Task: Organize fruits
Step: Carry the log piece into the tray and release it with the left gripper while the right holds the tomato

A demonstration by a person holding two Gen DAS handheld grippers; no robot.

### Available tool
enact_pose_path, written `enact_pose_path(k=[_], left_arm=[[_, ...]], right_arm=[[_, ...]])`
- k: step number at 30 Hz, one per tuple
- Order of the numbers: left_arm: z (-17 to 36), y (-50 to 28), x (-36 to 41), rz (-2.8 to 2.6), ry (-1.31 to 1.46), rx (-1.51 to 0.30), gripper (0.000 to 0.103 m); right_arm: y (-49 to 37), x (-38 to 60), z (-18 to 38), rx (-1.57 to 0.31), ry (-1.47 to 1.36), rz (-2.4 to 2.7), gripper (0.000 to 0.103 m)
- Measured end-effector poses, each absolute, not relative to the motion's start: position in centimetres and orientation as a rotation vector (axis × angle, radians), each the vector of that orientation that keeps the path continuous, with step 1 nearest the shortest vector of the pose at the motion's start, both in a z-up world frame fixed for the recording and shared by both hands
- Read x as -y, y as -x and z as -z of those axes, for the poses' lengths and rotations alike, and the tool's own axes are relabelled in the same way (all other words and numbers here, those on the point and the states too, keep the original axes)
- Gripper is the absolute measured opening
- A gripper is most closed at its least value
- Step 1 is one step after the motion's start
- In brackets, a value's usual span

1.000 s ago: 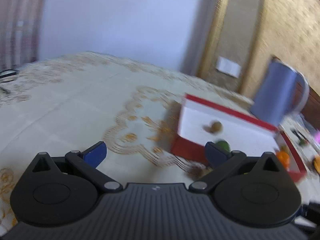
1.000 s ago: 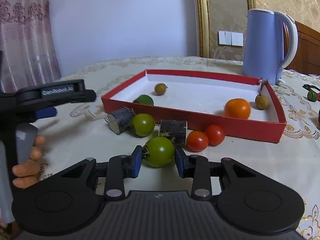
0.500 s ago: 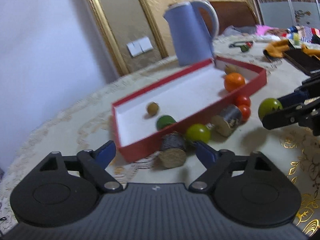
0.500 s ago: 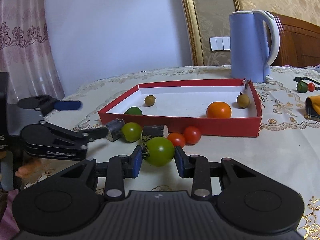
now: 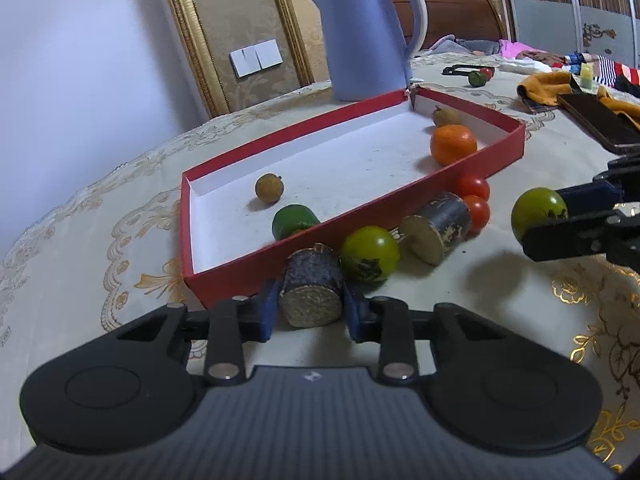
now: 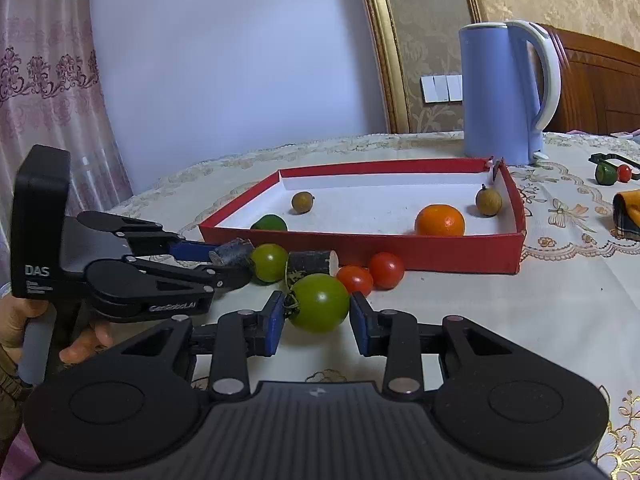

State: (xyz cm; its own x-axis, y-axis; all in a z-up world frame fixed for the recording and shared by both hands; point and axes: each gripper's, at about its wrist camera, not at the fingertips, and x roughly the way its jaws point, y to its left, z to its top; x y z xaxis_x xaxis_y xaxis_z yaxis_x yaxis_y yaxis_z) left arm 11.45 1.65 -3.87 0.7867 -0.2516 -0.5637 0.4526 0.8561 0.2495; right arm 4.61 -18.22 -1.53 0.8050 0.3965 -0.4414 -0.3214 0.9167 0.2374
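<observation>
Two pieces are now held at once. The left gripper (image 5: 308, 312), whose jaws were seen spread wide and empty half a second ago, has been brought onto the near cane piece (image 5: 314, 292) and its blue pads are closed against the piece's two sides; whether the pinch is firm cannot be told, since the piece appears to rest on the table (image 5: 100, 240) just beside the red box (image 5: 500, 148). The right gripper (image 6: 318, 316) is unchanged: its jaws are pinching a green tomato (image 6: 319, 302), carried clear of the cloth in front of the box, as can be checked in the left view, where a shadow is cast below it.

Inside the box an orange (image 6: 440, 221), a lime (image 5: 294, 221) and two small brown fruits are seen. Outside, against the front wall, a second green tomato (image 5: 370, 254), a second cane piece (image 5: 436, 228) and two red tomatoes (image 5: 474, 198) are left. A blue kettle (image 6: 500, 92) stands behind the box, touching or nearly touching its far corner.

From this it is judged that the sorting is under half done: four items are in, two are in hand, four are waiting. Both held pieces would next have to be lifted over the front wall and released on the white floor. A risk is judged at the left: the second green tomato lies touching or almost touching the gripped cane piece and could be rolled when that piece is raised.
</observation>
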Motion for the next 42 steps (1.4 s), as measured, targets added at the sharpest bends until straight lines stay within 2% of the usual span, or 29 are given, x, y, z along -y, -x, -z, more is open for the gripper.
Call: enact_pose_path(k=[7,13,17,21,34,42], left_arm=[[3.0,-9.5,-2.9,0.331,-0.307,-0.519,0.031],[-0.2,-8.0,-2.5,0.250,-0.225,-0.445,0.031],[-2.3,-8.9,-0.6,0.178,-0.184,-0.398,0.031],[-3.5,-12.0,1.8,0.154,-0.139,-0.433,0.031],[-0.6,-22.3,6.3,0.036,-0.146,-0.577,0.031],[0.3,-24.7,7.4,0.012,-0.156,-0.600,0.031]], right_arm=[[-4.3,18.6,1.3,-0.490,-0.158,-0.391,0.035],[-3.8,19.1,1.0,-0.465,-0.161,-0.385,0.035],[-3.4,19.5,0.7,-0.447,-0.156,-0.375,0.035],[-2.9,20.3,0.1,-0.421,-0.158,-0.368,0.035],[-1.8,23.6,-0.5,-0.378,-0.167,-0.312,0.035],[-1.9,24.2,-0.3,-0.381,-0.166,-0.306,0.035]])
